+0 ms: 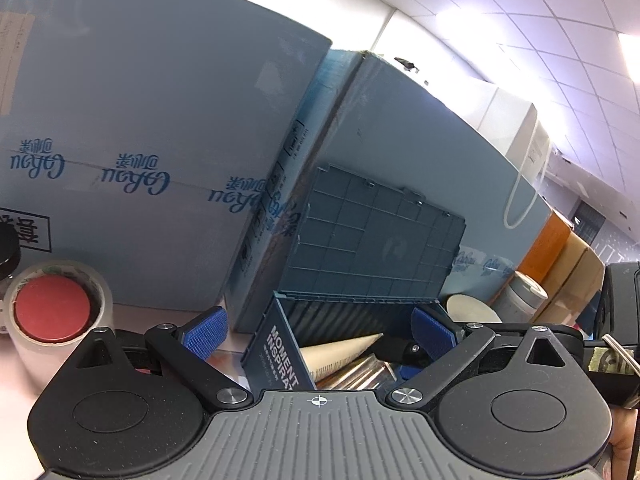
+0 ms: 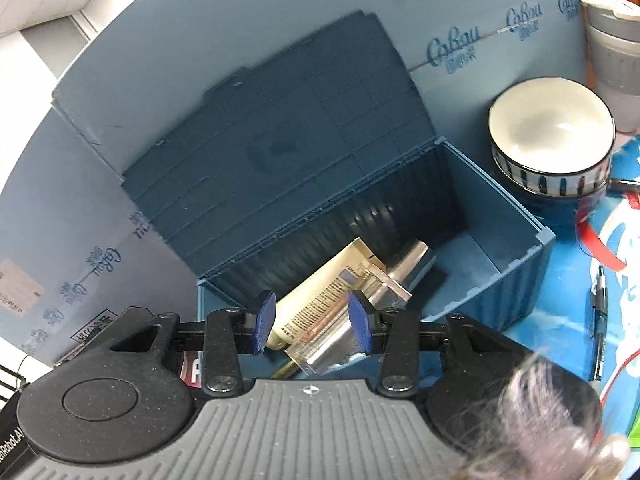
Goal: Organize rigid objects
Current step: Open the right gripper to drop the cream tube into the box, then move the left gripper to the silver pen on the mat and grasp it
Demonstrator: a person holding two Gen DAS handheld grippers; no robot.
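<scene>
Hovering over the open blue storage box, the right gripper holds its ridged blue pads partly apart above a cream tube and a clear-cased silvery bottle; neither pad presses on either item, so it grips nothing. Both items lie slantwise on the box floor, touching, toward its left end, and the right end of the floor is bare. The box is rigid plastic with ribbed inner walls, and its gridded lid stands tipped back against a pale blue carton. Just right of the box sits a round glazed bowl, white inside with a striped band, and a grey ribbed cup stands behind it. A pen lies on the printed blue tabletop near the box's right corner.

The left gripper is spread wide and empty at the box's near-left corner, its pads either side of the wall printed with white lettering. To its left stands a clear tape roll ringing a red disc.
</scene>
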